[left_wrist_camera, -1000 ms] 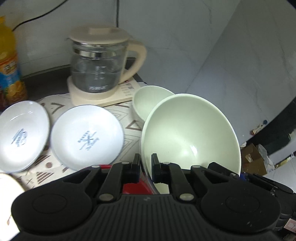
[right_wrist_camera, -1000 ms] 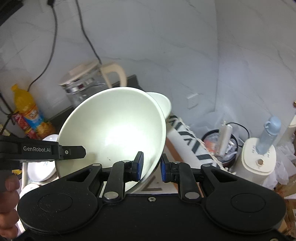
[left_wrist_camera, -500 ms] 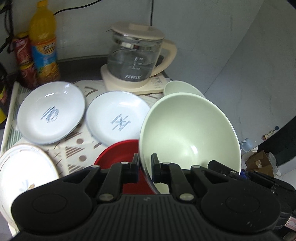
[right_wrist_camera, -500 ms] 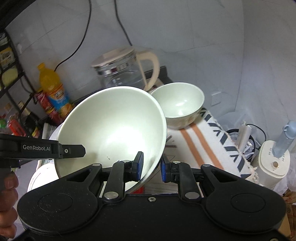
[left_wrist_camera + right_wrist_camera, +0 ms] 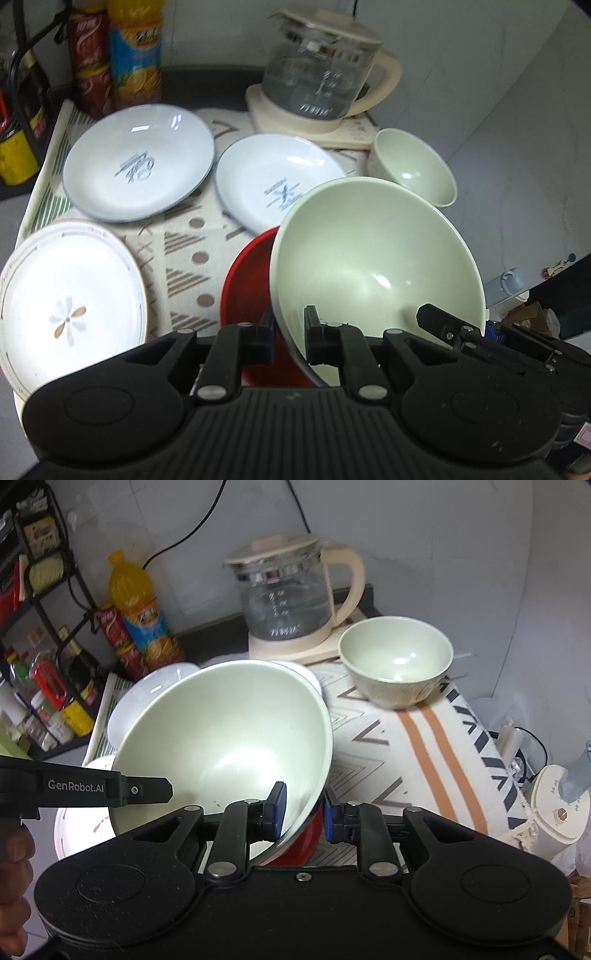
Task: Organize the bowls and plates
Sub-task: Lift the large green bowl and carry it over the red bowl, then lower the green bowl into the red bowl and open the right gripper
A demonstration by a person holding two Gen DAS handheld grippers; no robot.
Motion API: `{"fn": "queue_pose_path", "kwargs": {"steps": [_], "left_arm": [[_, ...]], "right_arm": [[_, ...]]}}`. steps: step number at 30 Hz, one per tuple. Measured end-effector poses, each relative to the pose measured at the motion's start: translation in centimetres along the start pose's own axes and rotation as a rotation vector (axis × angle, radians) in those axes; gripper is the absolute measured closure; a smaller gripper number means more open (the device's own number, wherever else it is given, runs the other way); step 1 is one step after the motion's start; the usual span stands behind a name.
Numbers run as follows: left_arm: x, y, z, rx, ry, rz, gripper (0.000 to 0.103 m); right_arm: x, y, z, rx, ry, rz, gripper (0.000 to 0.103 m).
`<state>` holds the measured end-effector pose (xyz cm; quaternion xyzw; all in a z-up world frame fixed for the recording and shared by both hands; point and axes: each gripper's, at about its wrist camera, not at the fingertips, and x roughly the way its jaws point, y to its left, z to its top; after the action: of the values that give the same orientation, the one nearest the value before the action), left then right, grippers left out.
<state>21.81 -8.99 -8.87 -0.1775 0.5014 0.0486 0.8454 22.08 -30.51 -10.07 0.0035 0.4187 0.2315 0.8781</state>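
From my left gripper (image 5: 289, 334), I see the big bowl (image 5: 373, 258) right in front. My two fingers pinch its near rim, one inside and one outside, so this gripper is clamped on the big bowl. The big bowl is tilted and up off the cloth (image 5: 184, 243). Under it and to its left sits a red bowl (image 5: 247, 288). My right gripper (image 5: 454, 328) pokes in from the right and meets the same rim. Farther back there are two white plates with blue marks: the left plate (image 5: 138, 162) and the middle plate (image 5: 277, 177). A flower plate (image 5: 70, 295) lies close on the left. A small bowl (image 5: 417, 171) stands upright at the back right, just beside the kettle (image 5: 325, 85). A juice bottle (image 5: 136, 48) and a red can (image 5: 90, 62) stand at the back left.

From my right gripper (image 5: 303, 814), the big bowl (image 5: 229, 742) fills the middle. My blue pads (image 5: 279, 812) squeeze its rim from both sides, so this gripper is clamped on it too. The red bowl (image 5: 303, 843) peeks out below. My left gripper (image 5: 147, 789) comes in from the left, its tip against the bowl. The small bowl (image 5: 395, 661) sits on the cloth (image 5: 406, 746), well apart from the big one, near the kettle (image 5: 291, 594). The juice bottle (image 5: 138, 602) stands at the back left.
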Motion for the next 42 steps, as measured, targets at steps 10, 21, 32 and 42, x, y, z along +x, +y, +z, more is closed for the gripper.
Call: {"fn": "queue_pose_path", "kwargs": {"steps": [10,21,32,42], "left_arm": [[1.4,1.5,-0.5,-0.027,0.045,0.027,0.091],[2.5,1.4,-0.4,-0.027,0.074,0.056,0.087],[1.5,0.4,0.4,0.015,0.072,0.070,0.055],[0.2,0.3,2.3,0.058,0.018,0.089,0.041]], "right_arm": [[2.2,1.3,-0.8,-0.056,0.082,0.004,0.079],[3.2,1.7,-0.9,-0.096,0.126,0.019,0.071],[2.5,1.4,-0.5,-0.095,0.096,0.035,0.051],[1.9,-0.3,0.3,-0.025,0.056,0.028,0.042]]}}
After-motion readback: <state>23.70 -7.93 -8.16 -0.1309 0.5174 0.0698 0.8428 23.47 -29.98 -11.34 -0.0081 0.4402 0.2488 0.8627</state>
